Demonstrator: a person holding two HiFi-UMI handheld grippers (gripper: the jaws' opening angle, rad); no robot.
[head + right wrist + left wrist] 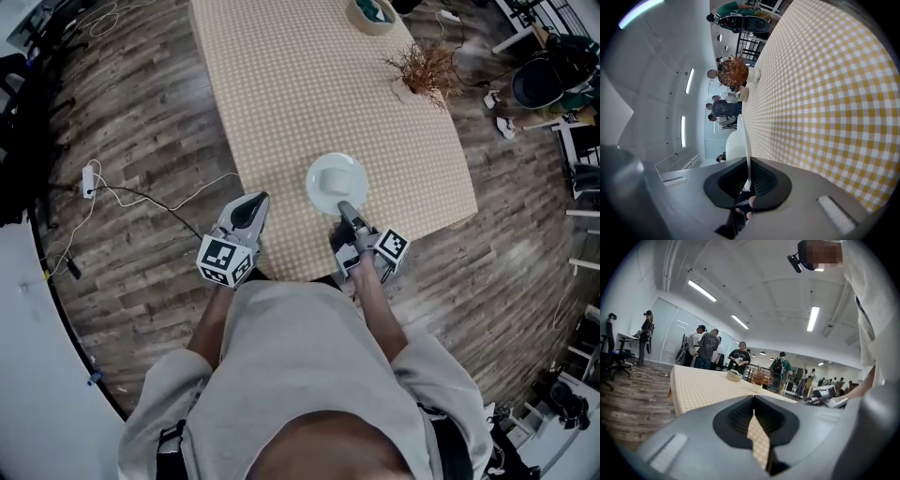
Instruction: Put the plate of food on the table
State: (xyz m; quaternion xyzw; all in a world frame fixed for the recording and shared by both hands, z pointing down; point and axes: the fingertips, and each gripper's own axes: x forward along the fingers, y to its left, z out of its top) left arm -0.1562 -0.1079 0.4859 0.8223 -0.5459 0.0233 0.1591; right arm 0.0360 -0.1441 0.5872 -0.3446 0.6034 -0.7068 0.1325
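- Plate [336, 183]: the rim at its 5 o'clock is pinched edge-on between the closed jaws of the right gripper [349, 217].
- Hold that pinch firm and keep the plate level, so the food cannot slide.
- Position: over the table [281, 94], near its 6 o'clock edge; contact cannot be confirmed. Seat it flat before release.
- Left gripper [253, 202], at the plate's 8 o'clock: jaws nearly together, empty. Hold it clear.

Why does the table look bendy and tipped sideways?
Head view: the wide lens bows the table edges. Right gripper view: the camera is rolled sideways, so the table stands like a wall. Left gripper view: dark rounded corners, bright ceiling lights.
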